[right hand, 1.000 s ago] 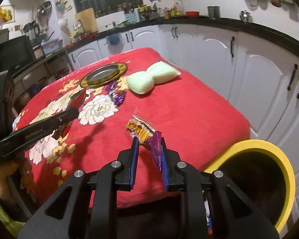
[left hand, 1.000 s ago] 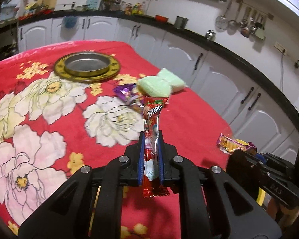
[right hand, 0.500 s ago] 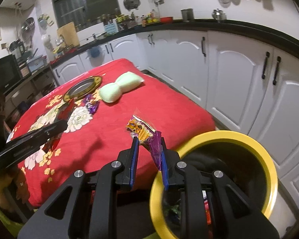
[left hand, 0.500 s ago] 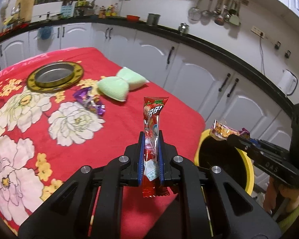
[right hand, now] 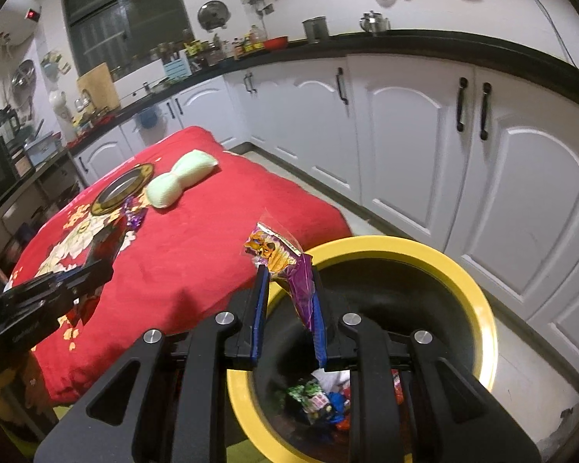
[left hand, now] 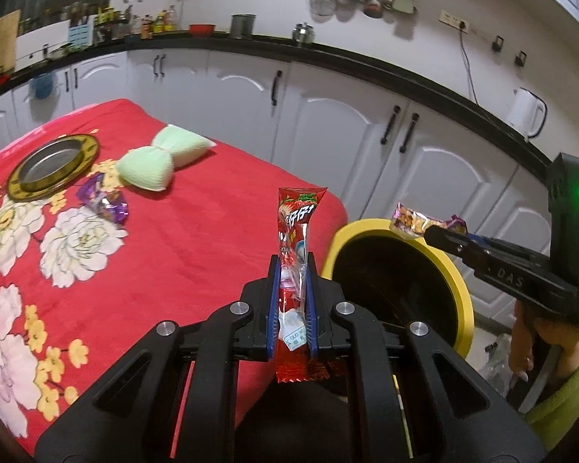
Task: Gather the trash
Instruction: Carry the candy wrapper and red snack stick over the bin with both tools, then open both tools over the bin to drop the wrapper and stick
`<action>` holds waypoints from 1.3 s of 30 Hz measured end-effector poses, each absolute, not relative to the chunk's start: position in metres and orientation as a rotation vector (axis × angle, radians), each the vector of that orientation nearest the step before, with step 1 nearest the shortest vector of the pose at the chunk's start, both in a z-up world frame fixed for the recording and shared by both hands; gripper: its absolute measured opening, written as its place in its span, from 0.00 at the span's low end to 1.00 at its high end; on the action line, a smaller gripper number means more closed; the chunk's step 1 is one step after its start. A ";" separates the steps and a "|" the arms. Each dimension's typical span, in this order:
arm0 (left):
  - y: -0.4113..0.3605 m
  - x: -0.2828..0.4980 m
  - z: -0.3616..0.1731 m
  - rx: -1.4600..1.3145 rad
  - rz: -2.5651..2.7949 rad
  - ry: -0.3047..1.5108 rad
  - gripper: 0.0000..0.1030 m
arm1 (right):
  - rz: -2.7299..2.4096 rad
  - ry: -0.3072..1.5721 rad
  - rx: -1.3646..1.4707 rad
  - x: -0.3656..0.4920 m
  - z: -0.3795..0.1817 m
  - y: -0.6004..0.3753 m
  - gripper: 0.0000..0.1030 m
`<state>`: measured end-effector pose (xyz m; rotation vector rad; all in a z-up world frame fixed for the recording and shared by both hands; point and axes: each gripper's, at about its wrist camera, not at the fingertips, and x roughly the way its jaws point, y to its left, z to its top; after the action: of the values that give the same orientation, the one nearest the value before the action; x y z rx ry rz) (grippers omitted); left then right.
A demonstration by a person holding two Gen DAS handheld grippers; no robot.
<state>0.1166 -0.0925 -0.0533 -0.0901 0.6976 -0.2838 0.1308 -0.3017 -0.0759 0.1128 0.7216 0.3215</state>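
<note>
The left gripper (left hand: 292,301) grasps a red wrapper (left hand: 295,254); the right gripper (right hand: 287,308) grasps a purple wrapper (right hand: 285,266) above the yellow bin (right hand: 478,308).

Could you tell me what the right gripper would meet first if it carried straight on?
Probably the dark inside of the yellow-rimmed bin, whose mouth lies just beyond the right gripper; depth is uncertain.

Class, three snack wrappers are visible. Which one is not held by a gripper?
The purple wrapper lying on the red tablecloth beside the green cushion. The red wrapper is clamped in the left gripper, the orange-purple one in the right gripper.
</note>
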 end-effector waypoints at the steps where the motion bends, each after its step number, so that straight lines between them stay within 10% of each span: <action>1: -0.096 0.117 -0.054 -0.082 -0.292 0.699 0.07 | 0.314 0.722 0.116 0.131 -0.076 -0.306 0.19; 39: -0.211 0.125 -0.103 0.109 -0.523 0.845 0.09 | 0.223 0.769 0.233 0.135 -0.106 -0.386 0.30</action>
<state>0.1255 -0.2112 -0.1032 0.1091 0.8455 -0.5233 0.1353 -0.3861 -0.1064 0.2335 0.7694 0.2233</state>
